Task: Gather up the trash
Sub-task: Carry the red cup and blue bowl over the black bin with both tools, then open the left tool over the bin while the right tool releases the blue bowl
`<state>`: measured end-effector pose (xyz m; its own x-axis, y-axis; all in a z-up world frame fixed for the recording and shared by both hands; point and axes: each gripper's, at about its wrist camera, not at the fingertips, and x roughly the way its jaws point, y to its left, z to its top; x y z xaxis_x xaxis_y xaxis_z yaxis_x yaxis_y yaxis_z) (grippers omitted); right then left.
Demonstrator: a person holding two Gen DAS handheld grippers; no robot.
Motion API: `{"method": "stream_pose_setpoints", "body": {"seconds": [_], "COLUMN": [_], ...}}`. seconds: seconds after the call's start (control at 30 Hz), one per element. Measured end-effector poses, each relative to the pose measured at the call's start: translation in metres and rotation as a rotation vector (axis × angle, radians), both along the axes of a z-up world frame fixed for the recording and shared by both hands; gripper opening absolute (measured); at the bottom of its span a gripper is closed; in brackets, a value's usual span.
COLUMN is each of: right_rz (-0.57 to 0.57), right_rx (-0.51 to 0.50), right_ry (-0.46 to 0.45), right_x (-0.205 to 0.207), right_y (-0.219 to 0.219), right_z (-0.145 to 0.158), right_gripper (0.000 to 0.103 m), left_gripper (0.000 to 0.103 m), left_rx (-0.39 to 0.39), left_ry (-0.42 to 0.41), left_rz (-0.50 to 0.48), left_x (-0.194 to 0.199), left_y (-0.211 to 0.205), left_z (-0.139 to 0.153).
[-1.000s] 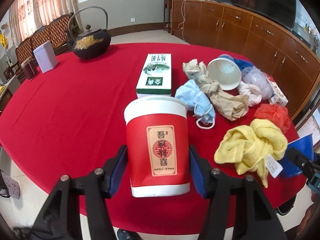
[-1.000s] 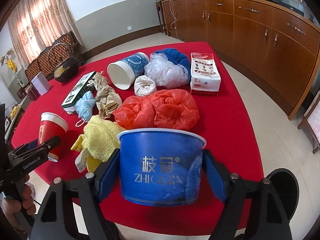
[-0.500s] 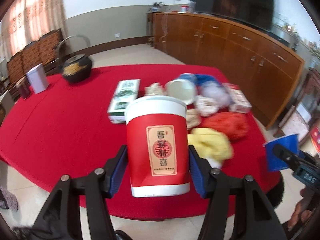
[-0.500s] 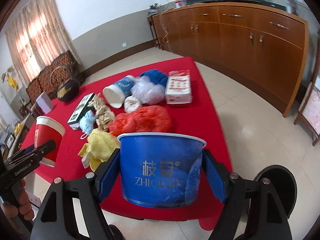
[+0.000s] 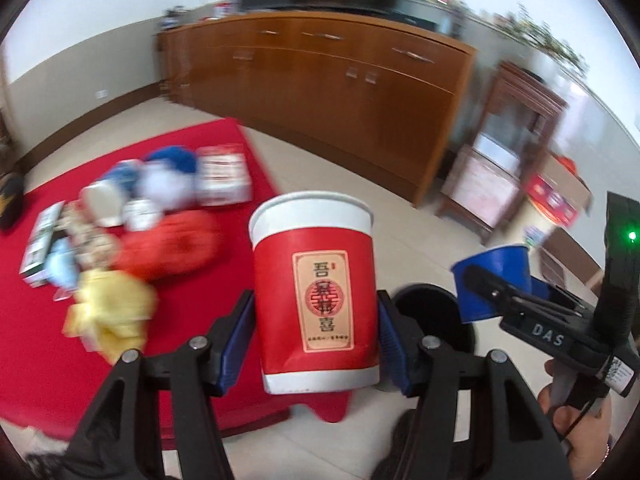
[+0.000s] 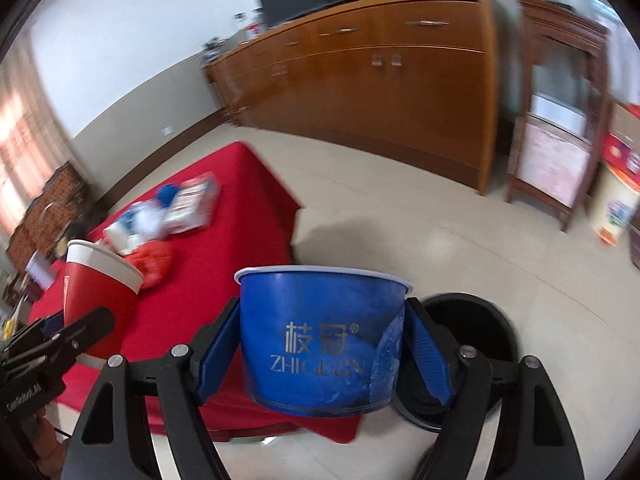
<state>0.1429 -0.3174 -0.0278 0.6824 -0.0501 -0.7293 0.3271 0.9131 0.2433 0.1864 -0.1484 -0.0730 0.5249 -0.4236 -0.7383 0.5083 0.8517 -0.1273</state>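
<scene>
- My left gripper [image 5: 316, 338] is clamped on the red paper cup [image 5: 315, 294]; both blue pads press its sides and the cup stands upright, held in the air past the table's near edge.
- My right gripper [image 6: 326, 354] is clenched on the blue paper bowl [image 6: 322, 334], pads flat against its wall, rim up, also off the table.
- Just behind and to the right of the bowl, a round black bin [image 6: 468, 354] sits on the tiled floor; in the left view the same bin [image 5: 434, 320] shows between the cup and the bowl [image 5: 494, 280].
- The table under its red cloth [image 5: 48, 360] lies to my left in both views, its corner hanging down below the held cup.
- On the tabletop, near the edge closest to me, lies a yellow cloth [image 5: 110, 316], with a red plastic bag [image 5: 168, 250] just behind it.
- Farther back sits a blurred heap: a tipped white cup [image 5: 102, 202], clear plastic [image 5: 168, 184], something blue [image 5: 176, 160] and a tissue pack [image 5: 224, 180].
- A green box [image 5: 38, 250] lies toward the left edge.
- A long wooden sideboard [image 6: 368, 76] runs along the wall.
</scene>
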Motion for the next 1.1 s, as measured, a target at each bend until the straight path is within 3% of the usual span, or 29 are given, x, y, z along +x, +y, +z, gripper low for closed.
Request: {"method": "stream_pose_setpoints", "body": {"seconds": [0.27,0.5,0.8,0.9,1.1], "right_rz": [-0.169,-0.222,-0.235,-0.245,-0.295], "right_rx": [0.03,0.07,0.13,0.122,0.061], "right_ry": [0.102,0.205,0.311,0.343,0.343], "right_x": [-0.048,-0.05,-0.025,-0.02,-0.03], "right_y": [-0.097,-0.154,-0.186,-0.19,-0.192], "right_z": [-0.047,-0.102,-0.162,-0.169,-0.156], "right_gripper": [0.08,0.08,0.082,0.092,0.092], "left_gripper": [0.06,0.06,0.064,0.066,0.075], "left_rx": [0.038,0.107,0.155,0.164,0.19], "left_ry": [0.095,0.186,0.254,0.278,0.264], "left_rz": [-0.182,-0.228,-0.225,-0.209,-0.227], "left_x": [-0.018,-0.013,0.003,0.009,0.011], "left_y": [-0.102,-0.161,-0.187,-0.188,-0.196], "left_z": [-0.047,-0.099,-0.139,-0.143,-0.151]}}
